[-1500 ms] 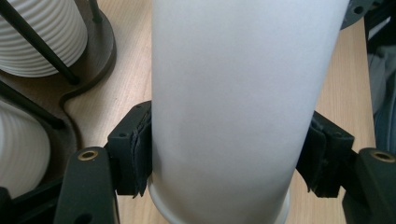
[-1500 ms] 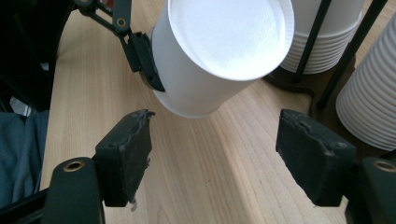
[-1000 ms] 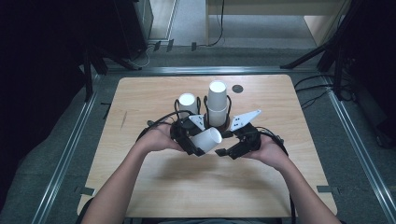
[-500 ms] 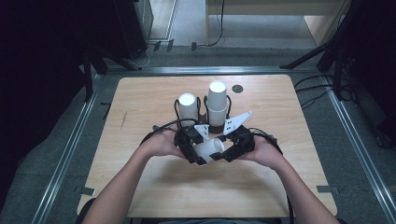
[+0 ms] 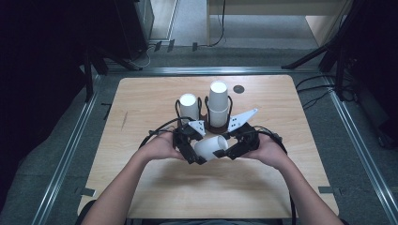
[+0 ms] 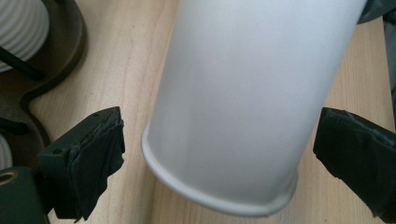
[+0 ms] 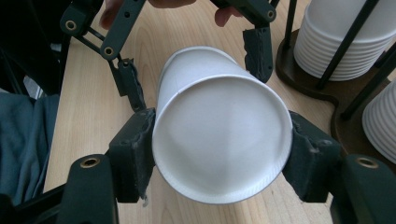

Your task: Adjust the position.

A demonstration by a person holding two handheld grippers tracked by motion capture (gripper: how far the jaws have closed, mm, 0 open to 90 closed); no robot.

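Observation:
A white paper cup (image 5: 210,147) lies on its side in the air between the two grippers, over the middle of the wooden table (image 5: 141,98). My right gripper (image 7: 222,151) is shut on the cup (image 7: 219,140) near its closed base, with both pads touching it. My left gripper (image 6: 226,156) stands open around the rim end of the cup (image 6: 252,93), with a gap at each pad. In the high view the left gripper (image 5: 197,152) and right gripper (image 5: 225,150) face each other.
Just behind the grippers, a dark wire holder (image 5: 217,125) carries two stacks of upside-down white cups: a short stack (image 5: 189,107) and a taller one (image 5: 218,101). A small dark disc (image 5: 239,89) lies at the back of the table.
The right gripper has moved left to the cup and now grips its base. Both hands have come closer together, slightly nearer the person.

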